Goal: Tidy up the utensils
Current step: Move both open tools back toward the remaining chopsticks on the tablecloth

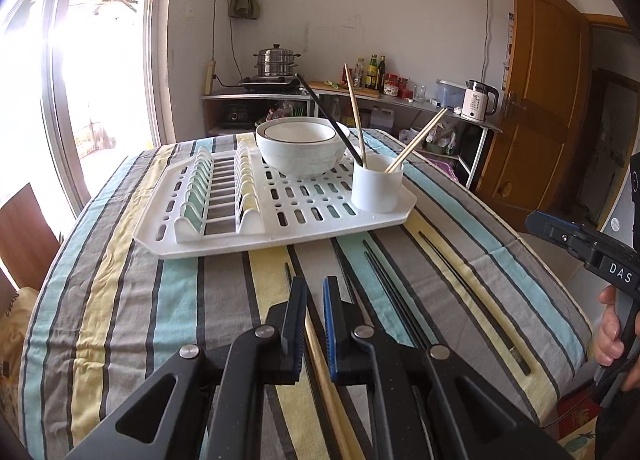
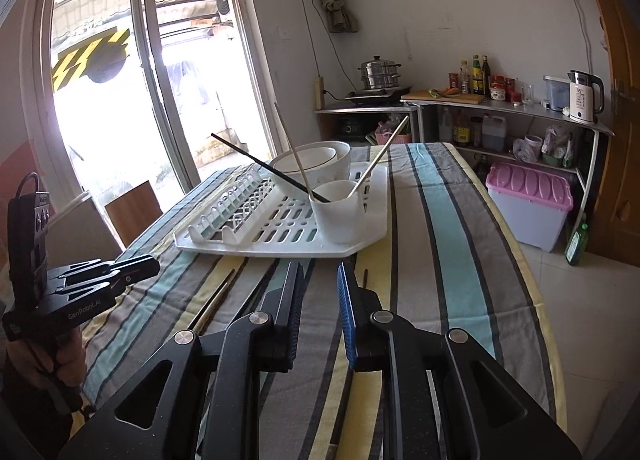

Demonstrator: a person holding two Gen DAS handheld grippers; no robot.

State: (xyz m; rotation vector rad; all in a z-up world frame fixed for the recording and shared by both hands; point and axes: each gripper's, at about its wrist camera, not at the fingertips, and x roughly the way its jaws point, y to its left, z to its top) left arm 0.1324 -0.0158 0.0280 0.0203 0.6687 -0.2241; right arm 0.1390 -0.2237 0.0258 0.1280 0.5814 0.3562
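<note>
Three chopsticks (image 1: 354,116) lean in the white cup (image 1: 376,186) on the rack (image 1: 160,236), frame centre — others lie on the striped cloth (image 1: 120,300) below. Left gripper (image 1: 315,300) and right gripper (image 2: 320,284) gape, holding nothing.

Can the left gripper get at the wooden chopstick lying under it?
Probably yes. The left gripper is open, and the wooden chopstick lies on the tablecloth in line between its fingers, with nothing covering it.
</note>
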